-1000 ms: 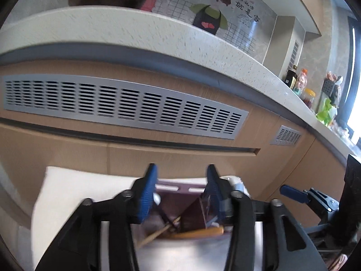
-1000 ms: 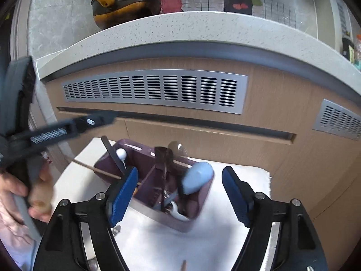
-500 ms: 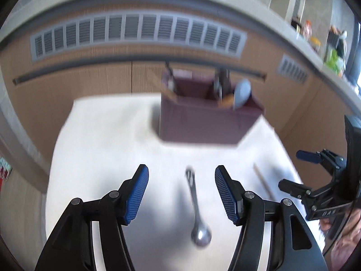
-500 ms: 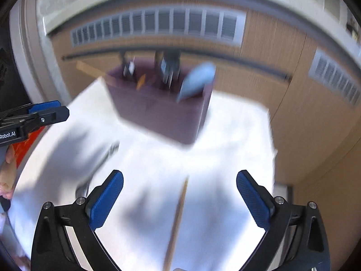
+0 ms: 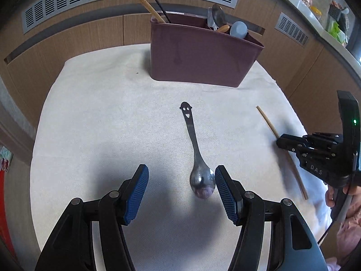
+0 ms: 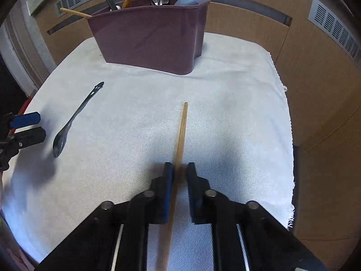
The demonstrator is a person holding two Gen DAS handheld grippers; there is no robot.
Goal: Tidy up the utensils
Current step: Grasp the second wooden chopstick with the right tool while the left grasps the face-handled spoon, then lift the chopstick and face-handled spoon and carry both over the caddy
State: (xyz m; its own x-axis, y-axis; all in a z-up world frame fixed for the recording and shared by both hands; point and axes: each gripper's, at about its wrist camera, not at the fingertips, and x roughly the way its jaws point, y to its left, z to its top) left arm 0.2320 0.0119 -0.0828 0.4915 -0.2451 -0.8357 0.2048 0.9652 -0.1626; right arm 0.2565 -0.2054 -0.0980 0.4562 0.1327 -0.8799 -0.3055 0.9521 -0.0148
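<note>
Right gripper [image 6: 180,172] was clamped on the thin wooden chopstick [image 6: 181,133]. Left gripper [image 5: 181,186], fingers apart, straddled the smiley-handled steel spoon [image 5: 195,155] mid-cloth [image 5: 90,113].

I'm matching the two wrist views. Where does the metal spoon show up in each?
Left wrist: the spoon lies centre frame on the cloth, bowl between the open left claw fingers.
Right wrist: spoon at left, beside the left claw.
Shared landmark: the maroon caddy behind it.
</note>
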